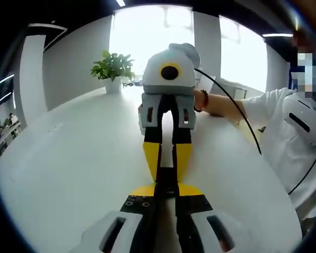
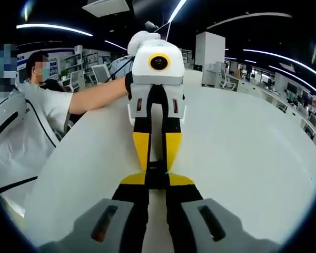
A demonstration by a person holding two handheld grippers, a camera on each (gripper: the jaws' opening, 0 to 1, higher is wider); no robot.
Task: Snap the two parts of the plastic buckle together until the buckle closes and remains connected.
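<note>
Left gripper view: two grippers, left gripper and right gripper, meet nose to nose above the white surface, jaws pinching one black buckle between them.

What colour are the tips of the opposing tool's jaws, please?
Yellow, clearest in the right gripper view, on the left tool facing the camera.

White short sleeve, beaded bracelet (reddish), yellow-and-black gripper fingers.
</note>
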